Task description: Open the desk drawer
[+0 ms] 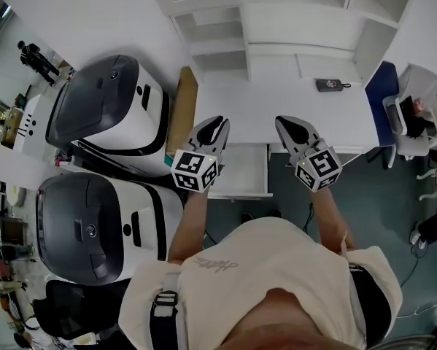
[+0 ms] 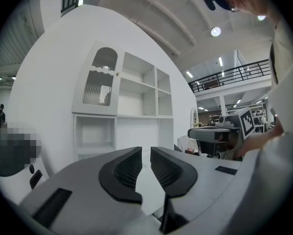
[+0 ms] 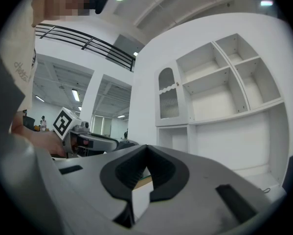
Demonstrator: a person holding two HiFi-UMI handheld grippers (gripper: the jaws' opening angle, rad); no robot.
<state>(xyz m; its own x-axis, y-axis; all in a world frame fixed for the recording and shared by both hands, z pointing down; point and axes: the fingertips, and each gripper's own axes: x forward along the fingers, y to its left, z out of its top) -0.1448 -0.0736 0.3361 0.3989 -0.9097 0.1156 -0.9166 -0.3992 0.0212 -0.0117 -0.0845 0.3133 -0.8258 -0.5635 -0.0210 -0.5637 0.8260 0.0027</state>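
A white desk (image 1: 276,104) with a shelf hutch stands ahead. Under its front edge a white drawer (image 1: 244,170) is pulled out, and its inside looks bare. My left gripper (image 1: 222,121) hovers over the drawer's left end. Its jaws are almost together with only a thin slit and nothing between them (image 2: 146,151). My right gripper (image 1: 280,121) hovers at the desk's front edge, just right of the drawer. It is shut and empty (image 3: 146,148). Neither gripper touches the drawer or the desk. Both point level at the hutch (image 2: 122,126).
A small black device (image 1: 330,84) lies on the desk's right part. Two large white-and-grey machines (image 1: 105,108) (image 1: 94,224) stand to the left, with a wooden panel (image 1: 182,111) against the desk's side. A blue chair back (image 1: 382,93) is at the right.
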